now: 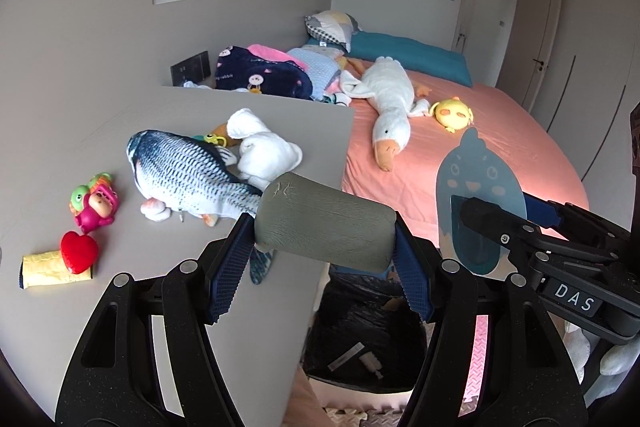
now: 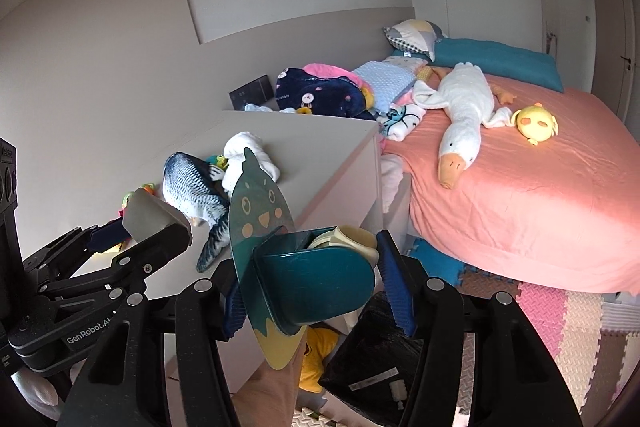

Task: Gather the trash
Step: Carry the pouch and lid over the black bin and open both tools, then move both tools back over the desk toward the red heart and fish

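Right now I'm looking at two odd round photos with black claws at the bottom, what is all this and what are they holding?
No robot here: a person holds a two-finger tool in each hand, each with a wide-angle camera looking along its fingers. One photo is from the left gripper, which clamps a grey-green roll. The other is from the right gripper, clamping a teal bird-shaped holder. Below sits a black-lined bin. The cabinet top carries a plush fish and small toys; a plush goose lies on the bed.
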Motion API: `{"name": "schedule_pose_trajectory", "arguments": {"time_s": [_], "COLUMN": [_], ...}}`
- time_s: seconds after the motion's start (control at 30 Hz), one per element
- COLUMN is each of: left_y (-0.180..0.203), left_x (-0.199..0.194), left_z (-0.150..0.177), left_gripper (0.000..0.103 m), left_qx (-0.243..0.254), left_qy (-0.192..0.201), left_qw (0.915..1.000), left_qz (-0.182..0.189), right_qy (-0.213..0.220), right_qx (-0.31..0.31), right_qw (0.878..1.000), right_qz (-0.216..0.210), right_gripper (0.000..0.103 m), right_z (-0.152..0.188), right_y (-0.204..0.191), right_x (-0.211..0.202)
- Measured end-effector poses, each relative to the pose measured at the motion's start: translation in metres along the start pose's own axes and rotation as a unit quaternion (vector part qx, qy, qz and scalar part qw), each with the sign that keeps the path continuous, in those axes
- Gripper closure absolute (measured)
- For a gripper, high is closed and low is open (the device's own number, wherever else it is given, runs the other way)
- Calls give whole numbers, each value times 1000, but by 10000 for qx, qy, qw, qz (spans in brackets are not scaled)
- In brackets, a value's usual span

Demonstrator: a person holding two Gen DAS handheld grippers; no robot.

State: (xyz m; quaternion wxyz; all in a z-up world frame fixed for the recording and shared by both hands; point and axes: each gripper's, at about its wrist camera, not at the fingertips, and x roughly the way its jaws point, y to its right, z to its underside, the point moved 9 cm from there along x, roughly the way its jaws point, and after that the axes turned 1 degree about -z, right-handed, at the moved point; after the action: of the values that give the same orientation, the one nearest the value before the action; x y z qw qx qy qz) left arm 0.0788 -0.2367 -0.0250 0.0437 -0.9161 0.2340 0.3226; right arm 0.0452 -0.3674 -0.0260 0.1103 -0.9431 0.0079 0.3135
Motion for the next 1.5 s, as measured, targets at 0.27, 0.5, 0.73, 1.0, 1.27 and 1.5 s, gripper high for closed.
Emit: {"name": "schedule_pose_trajectory", "arguments": {"time_s": [0.27,0.5,0.73,1.0,1.27,1.5], "left_y": [40,64,53,39,8,-31], "left_x": [21,40,39,32,22,11], "left_z": [9,25,23,23,22,22], "left_gripper": [38,7,6,6,6,6], "left_qx": [274,503,356,262,90,-107], "left_qy": [-243,-550,-537,-495,-452,-401], "left_qw": [9991,9966,9977,9983,9989,9984], "left_qz": [225,341,221,134,-106,-389], "right_qy": [-60,-187,-74,-145,-220,-260], "right_qx": [326,783,931,791,639,435], "right_qw": [9990,9941,9917,9928,9952,9978], "right_qz": [309,724,886,892,710,424], "right_gripper": [45,27,22,22,22,22], "right_z": [4,5,1,3,1,-1], "right_y": [45,86,99,86,58,20], "right_x": [-5,-3,-7,-2,10,24]}}
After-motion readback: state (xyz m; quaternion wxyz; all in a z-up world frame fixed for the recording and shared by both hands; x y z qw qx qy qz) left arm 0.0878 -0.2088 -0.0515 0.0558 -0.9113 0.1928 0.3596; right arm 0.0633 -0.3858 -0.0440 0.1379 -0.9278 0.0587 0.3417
